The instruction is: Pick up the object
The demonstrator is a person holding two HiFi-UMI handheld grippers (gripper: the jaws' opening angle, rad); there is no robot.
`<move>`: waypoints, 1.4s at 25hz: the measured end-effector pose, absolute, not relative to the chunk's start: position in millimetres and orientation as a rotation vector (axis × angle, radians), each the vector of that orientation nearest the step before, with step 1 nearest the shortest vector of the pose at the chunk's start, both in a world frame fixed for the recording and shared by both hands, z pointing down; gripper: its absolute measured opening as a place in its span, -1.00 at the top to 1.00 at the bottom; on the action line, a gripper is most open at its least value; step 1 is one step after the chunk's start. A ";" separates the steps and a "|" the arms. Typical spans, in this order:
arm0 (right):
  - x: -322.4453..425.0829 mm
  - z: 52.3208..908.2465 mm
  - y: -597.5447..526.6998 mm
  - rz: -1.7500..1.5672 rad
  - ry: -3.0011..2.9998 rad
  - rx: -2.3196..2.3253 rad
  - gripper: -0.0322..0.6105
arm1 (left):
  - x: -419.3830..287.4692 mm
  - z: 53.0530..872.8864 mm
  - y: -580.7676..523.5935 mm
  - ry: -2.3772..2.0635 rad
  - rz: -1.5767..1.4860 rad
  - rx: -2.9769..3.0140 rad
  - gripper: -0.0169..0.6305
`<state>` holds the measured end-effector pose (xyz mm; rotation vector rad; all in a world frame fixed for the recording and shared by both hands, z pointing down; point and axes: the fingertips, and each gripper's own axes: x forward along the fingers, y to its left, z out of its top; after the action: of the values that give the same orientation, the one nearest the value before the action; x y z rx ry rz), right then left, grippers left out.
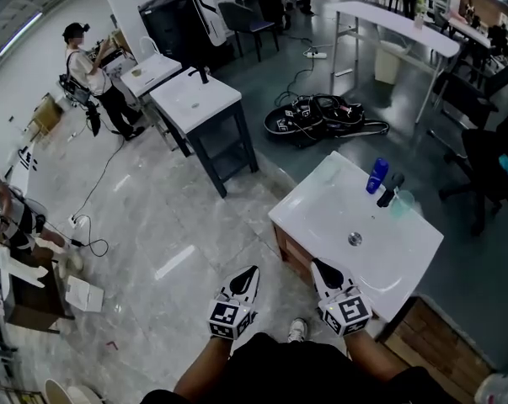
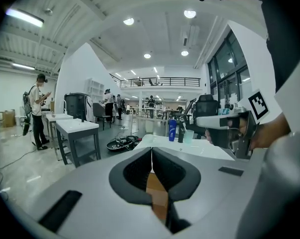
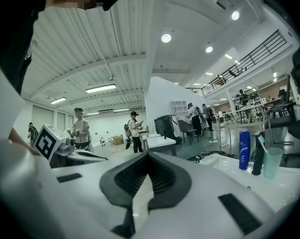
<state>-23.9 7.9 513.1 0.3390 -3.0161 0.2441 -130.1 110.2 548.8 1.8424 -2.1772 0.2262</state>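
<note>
The upright blue plastic bottle [image 1: 376, 175] is seen upper right of the nearer right gripper [image 1: 322, 270], pressed together and empty.

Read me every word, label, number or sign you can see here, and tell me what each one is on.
No words can be read anywhere.
Blue bottle: a pale mark on its label, too blurred to read.
Marker cubes: black-and-white square patterns only, no letters or numbers.
</note>
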 end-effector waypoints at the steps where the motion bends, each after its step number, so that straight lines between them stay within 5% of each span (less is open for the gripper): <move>1: -23.6 514.0 6.7 0.242 -3.013 0.338 0.84 | -129.2 547.9 107.2 -2.176 0.202 1.842 0.88; 35: -126.0 521.5 -139.2 0.237 -2.884 0.703 0.84 | -239.9 560.1 -86.0 -1.856 0.198 2.162 0.88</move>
<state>-126.0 -139.2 521.5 0.7030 -2.8845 0.2368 -239.9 -86.0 560.1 2.1621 -1.8565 0.1980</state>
